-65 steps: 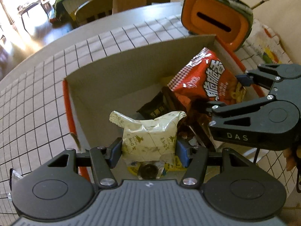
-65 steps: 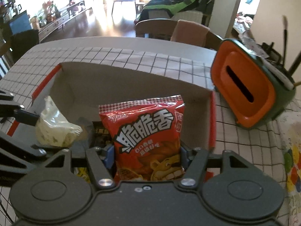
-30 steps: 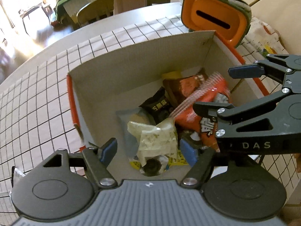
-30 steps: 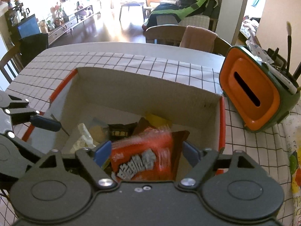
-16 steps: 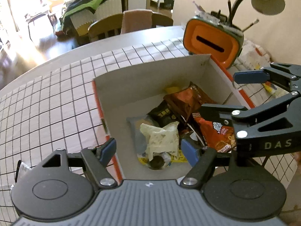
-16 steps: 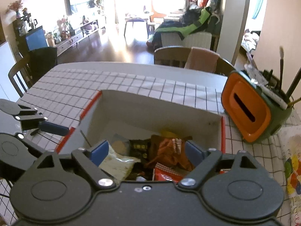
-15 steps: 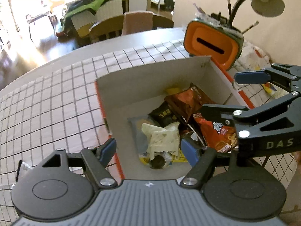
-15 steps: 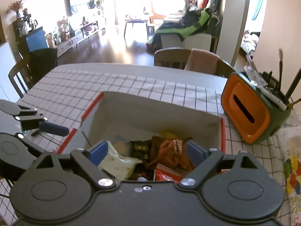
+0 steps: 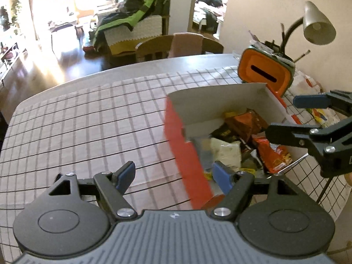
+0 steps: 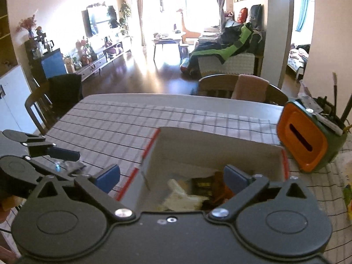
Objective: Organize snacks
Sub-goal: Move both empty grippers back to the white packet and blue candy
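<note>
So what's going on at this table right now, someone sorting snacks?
A person holds a claw in each hand over a checked tablecloth. The cardboard box already holds several snack packets, among them a red chip bag and a pale wrapped snack. The left claw and right claw are both empty, their jaws opening, above the box. An orange tissue holder stands behind the box.

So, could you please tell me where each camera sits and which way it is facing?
Left wrist: sits on the left tongs, looking down over the checked table at the box of snacks; its own open blue-tipped fingers show, with the right tongs at right.
Right wrist: sits on the right tongs, facing the box and living room; the left tongs show at left.
Shared: box, orange holder, table.
</note>
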The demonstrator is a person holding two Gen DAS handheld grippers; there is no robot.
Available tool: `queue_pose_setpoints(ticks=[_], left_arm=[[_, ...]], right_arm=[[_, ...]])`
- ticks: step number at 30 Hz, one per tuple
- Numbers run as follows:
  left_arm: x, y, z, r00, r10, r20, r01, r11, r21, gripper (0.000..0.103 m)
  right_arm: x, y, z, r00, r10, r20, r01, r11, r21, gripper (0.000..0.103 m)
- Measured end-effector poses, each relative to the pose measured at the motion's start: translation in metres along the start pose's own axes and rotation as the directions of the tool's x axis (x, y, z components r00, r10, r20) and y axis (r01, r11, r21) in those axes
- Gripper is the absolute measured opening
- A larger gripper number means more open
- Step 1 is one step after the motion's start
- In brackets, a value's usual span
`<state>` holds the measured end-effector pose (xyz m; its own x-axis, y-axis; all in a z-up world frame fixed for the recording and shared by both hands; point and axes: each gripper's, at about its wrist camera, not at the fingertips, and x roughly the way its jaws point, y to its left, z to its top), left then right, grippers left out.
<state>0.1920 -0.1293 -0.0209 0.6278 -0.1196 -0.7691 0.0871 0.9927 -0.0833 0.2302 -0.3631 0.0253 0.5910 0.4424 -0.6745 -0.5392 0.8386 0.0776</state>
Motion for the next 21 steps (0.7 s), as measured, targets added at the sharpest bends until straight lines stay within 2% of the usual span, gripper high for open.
queue_pose_setpoints(ticks=[6,13,21], left_arm=[[-0.018,0.039,-0.018,0.998,0.045,0.034,-0.044,0.999,-0.022,0.084],[-0.028,0.093,-0.044,0.994,0.102,0.036,-0.098,0.992,-0.083,0.085],[-0.020,0.155,-0.071,0.984,0.176,-0.020,-0.176,0.962,-0.207,0.085]], right_arm=[[0.012,0.039,-0.003,1.000,0.018,0.014,-0.017,0.999,-0.052,0.103],[0.031,0.088,-0.006,0.996,0.090,0.009,-0.088,0.989,-0.115,0.103],[0.066,0.137,-0.002,0.987,0.157,-0.030,-0.160,0.973,-0.167,0.103]])
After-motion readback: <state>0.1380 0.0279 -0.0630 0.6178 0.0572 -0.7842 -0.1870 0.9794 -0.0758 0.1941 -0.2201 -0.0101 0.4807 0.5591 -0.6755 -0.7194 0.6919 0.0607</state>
